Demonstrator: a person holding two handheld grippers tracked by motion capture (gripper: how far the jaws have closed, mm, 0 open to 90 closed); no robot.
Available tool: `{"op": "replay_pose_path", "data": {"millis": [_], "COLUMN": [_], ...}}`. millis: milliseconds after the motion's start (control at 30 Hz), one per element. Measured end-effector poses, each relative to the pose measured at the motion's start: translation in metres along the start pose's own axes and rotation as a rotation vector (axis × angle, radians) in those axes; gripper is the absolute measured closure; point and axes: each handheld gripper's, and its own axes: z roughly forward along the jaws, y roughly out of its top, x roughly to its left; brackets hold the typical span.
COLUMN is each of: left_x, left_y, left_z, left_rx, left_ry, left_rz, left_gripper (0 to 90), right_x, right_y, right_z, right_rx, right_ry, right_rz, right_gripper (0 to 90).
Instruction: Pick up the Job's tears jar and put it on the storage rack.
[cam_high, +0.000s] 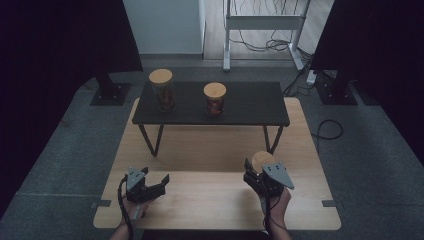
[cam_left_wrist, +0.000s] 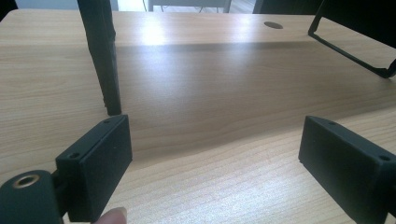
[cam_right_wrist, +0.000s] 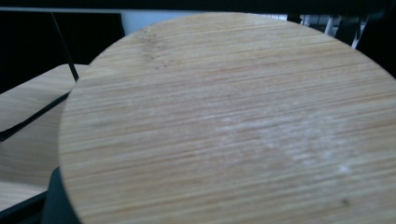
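Resting on grey carpet in a dim room, with dark curtains at both sides and a white stand and loose cables at the back: a pale wooden worktop (cam_high: 210, 150). Standing across its far edge, a low black shelf (cam_high: 250, 102) on thin metal legs, carrying two glass jars with wooden lids, the taller jar (cam_high: 162, 90) at the shelf's left end and the shorter jar (cam_high: 215, 99) near its middle.

Near the worktop's front left corner, the left gripper (cam_high: 156, 179), jaws set wide apart with nothing between them but bare wood grain; in the left gripper view, one shelf leg (cam_left_wrist: 100, 56) rising just beyond the left jaw.

Near the front right corner, the right gripper (cam_high: 255, 172), closed on a third jar with a round wooden lid (cam_high: 262, 161). In the right gripper view, the lid (cam_right_wrist: 233, 126) held close up, its grain running across, with a bit of dark jaw at the lower left rim. Lid facing upward in the high view, so the jar's long axis near upright; jar body hidden under the lid and the gripper, and whether it touches the worktop cannot be told.
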Motion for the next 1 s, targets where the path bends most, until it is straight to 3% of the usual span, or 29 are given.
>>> {"op": "replay_pose_path", "data": {"millis": [367,1000], "left_x": [0.001,0.001], "left_y": [0.0,0.0], "left_z": [-0.001,-0.001], "left_rx": [-0.004,-0.005], "left_ry": [0.001,0.002], "left_rz": [-0.004,-0.003], "left_gripper": [9.2,9.2], "right_x": [0.001,-0.001], "right_y": [0.016,0.027], "right_z": [0.0,0.004], "right_rx": [-0.026,-0.068], "right_ry": [-0.001,0.0], "right_rz": [-0.03,-0.035], "right_gripper": [25.1,25.2]}}
